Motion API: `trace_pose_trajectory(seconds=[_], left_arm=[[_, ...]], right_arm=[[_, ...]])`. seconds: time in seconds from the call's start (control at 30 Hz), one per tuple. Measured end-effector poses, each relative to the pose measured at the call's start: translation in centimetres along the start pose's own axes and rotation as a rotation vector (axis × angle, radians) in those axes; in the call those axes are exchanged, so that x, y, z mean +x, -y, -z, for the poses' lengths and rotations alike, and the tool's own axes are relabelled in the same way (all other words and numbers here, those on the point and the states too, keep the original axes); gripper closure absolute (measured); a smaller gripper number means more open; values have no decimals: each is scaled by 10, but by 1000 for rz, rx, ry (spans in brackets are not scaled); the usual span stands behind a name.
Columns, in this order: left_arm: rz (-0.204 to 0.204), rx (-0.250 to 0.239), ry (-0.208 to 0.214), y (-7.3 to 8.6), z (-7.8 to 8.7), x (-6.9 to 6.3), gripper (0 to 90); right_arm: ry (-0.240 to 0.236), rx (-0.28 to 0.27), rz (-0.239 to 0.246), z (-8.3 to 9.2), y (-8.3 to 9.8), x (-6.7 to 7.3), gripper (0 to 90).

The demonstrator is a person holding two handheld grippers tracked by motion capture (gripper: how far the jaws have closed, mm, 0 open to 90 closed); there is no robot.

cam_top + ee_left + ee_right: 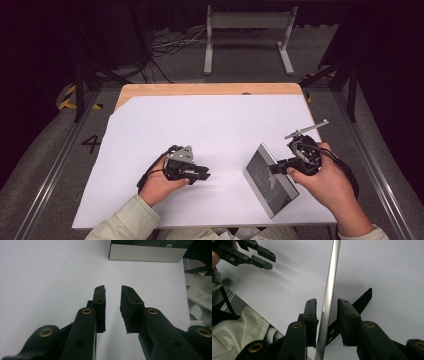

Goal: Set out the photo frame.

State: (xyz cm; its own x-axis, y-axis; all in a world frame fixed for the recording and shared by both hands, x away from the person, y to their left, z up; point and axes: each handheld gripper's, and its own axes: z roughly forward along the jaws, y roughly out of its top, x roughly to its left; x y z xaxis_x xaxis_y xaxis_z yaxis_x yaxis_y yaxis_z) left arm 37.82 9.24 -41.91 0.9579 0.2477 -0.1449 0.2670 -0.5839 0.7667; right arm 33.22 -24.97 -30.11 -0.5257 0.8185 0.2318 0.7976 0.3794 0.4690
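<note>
A flat silver-edged box with a dark face stands tilted on the white sheet at the front right. Its pale side wall sits ahead of my left gripper. My right gripper reaches its upper right edge. That thin silver edge runs between the jaws of the right gripper; the left pad is close to it and a gap shows on the right, so it is open. My left gripper rests open and empty left of the box, and its jaws are slightly apart.
A white sheet covers most of the wooden table. A metal frame and cables lie on the floor beyond. A pale sleeve is at the front edge.
</note>
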Motion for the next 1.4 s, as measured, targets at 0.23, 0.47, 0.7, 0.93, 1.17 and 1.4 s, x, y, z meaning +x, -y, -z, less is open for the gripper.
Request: trace_pose_trajectory(seconds=[0.23, 0.47, 0.7, 0.93, 1.17, 1.4], left_arm=[[1, 1, -1, 0, 0, 0, 746], [2, 2, 5, 0, -1, 0, 746], [2, 1, 3, 0, -1, 0, 746], [3, 4, 8, 0, -1, -1, 742], [3, 3, 8, 0, -1, -1, 743], [5, 0, 7, 0, -1, 0, 744]], right_arm=[[10, 28, 3, -7, -1, 2, 700], [14, 40, 6, -11, 0, 4, 712], [16, 58, 7, -18, 1, 5, 749], [39, 55, 9, -18, 2, 7, 805], [39, 47, -9, -17, 2, 7, 834], [42, 53, -6, -17, 0, 6, 836]])
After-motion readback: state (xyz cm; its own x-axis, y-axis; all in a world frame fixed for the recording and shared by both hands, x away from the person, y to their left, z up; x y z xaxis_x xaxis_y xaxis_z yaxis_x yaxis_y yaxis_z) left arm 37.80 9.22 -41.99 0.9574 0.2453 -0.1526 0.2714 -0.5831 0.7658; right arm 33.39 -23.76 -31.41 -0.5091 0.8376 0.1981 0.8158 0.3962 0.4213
